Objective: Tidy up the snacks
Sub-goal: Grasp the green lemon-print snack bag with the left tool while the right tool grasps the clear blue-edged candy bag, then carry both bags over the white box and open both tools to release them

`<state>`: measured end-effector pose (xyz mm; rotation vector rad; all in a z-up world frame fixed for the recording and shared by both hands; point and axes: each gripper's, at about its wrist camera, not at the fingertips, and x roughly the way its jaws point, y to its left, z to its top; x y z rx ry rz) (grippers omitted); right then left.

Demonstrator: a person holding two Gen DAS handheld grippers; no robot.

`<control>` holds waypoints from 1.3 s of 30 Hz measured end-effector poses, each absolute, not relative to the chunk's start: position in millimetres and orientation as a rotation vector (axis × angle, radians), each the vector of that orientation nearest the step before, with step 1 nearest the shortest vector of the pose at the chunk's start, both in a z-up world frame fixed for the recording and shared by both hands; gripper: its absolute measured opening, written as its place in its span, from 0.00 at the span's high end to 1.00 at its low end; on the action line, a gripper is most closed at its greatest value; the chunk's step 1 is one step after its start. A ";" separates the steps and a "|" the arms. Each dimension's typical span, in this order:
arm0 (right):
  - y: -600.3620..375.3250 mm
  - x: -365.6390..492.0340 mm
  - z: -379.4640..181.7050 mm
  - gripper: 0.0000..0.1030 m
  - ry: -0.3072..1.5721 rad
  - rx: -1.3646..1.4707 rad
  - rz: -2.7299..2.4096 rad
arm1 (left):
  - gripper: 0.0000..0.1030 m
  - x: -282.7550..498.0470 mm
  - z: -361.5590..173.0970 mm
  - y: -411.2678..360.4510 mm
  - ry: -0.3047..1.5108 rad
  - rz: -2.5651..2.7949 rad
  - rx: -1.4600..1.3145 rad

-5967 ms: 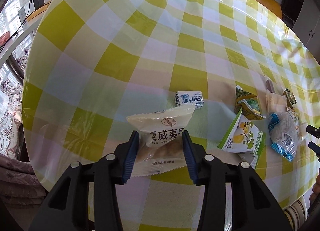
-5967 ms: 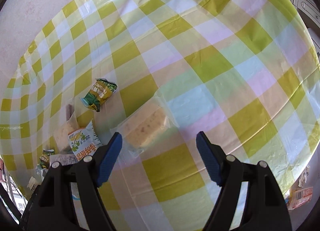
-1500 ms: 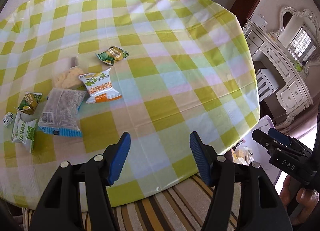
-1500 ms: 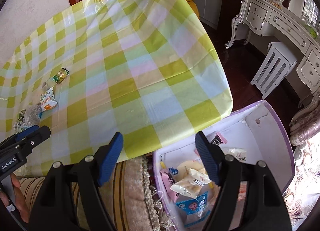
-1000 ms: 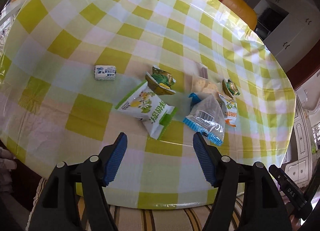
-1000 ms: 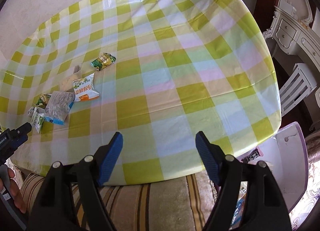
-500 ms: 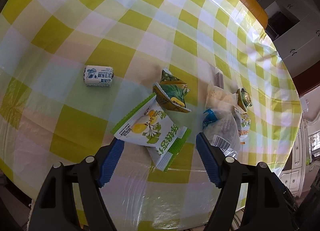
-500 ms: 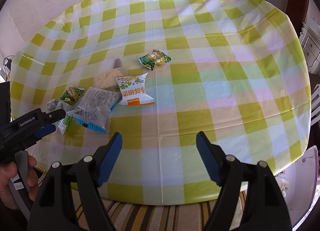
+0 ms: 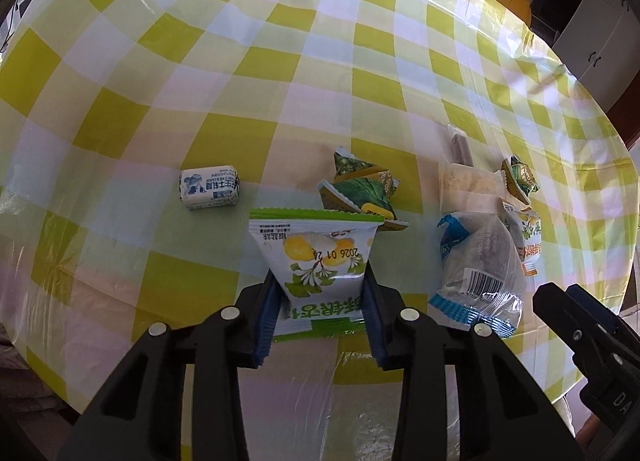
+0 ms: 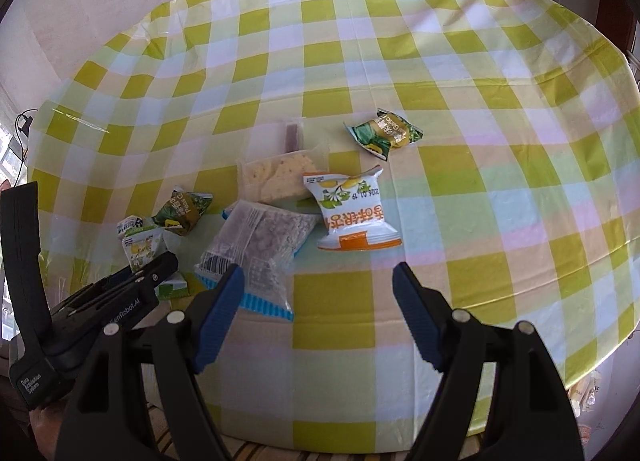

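Observation:
A green-and-white snack packet (image 9: 316,249) with yellow fruit printed on it sits between the blue pads of my left gripper (image 9: 320,293). The jaws are closing and the pads pinch its sides near the table's front edge. The right wrist view shows that packet (image 10: 140,249) under the left gripper (image 10: 148,273). My right gripper (image 10: 318,273) hangs open over the cloth with nothing between its fingers. A clear packet with a blue edge (image 10: 256,245) lies just beyond its left finger (image 10: 220,309).
On the yellow checked tablecloth (image 10: 400,61) lie a small white-and-blue packet (image 9: 209,186), a green packet (image 9: 360,189), crackers in a clear wrap (image 10: 280,173), an orange-and-white packet (image 10: 354,209) and another green packet (image 10: 384,133). The table's rim runs close below both grippers.
The left gripper's jaws have narrowed onto the green-and-white packet, which now stands straight between the pads. The right gripper has swept over toward the snacks and stays open.

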<state>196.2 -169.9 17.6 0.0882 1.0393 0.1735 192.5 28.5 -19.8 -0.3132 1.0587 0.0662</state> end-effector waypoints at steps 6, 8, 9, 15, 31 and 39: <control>-143.3 212.5 8.4 0.26 1.063 0.096 0.182 | 0.65 180.9 -15.6 47.1 1.019 0.094 -0.371; -135.8 216.8 6.4 0.26 1.064 0.084 0.180 | 0.65 178.6 -15.2 54.6 1.007 0.112 -0.395; -132.8 218.8 5.2 0.26 1.067 0.081 0.180 | 0.65 177.6 -14.8 57.6 1.002 0.118 -0.405; -120.4 227.0 -4.7 0.32 1.066 0.045 0.175 | 0.65 176.0 -12.4 57.9 0.986 0.104 -0.407; -141.4 191.3 -3.2 0.58 1.057 0.045 0.247 | 0.65 161.5 3.1 36.8 0.959 0.107 -0.340; -187.2 165.1 18.4 0.58 1.017 0.113 0.225 | 0.65 146.7 27.9 1.1 0.933 0.047 -0.298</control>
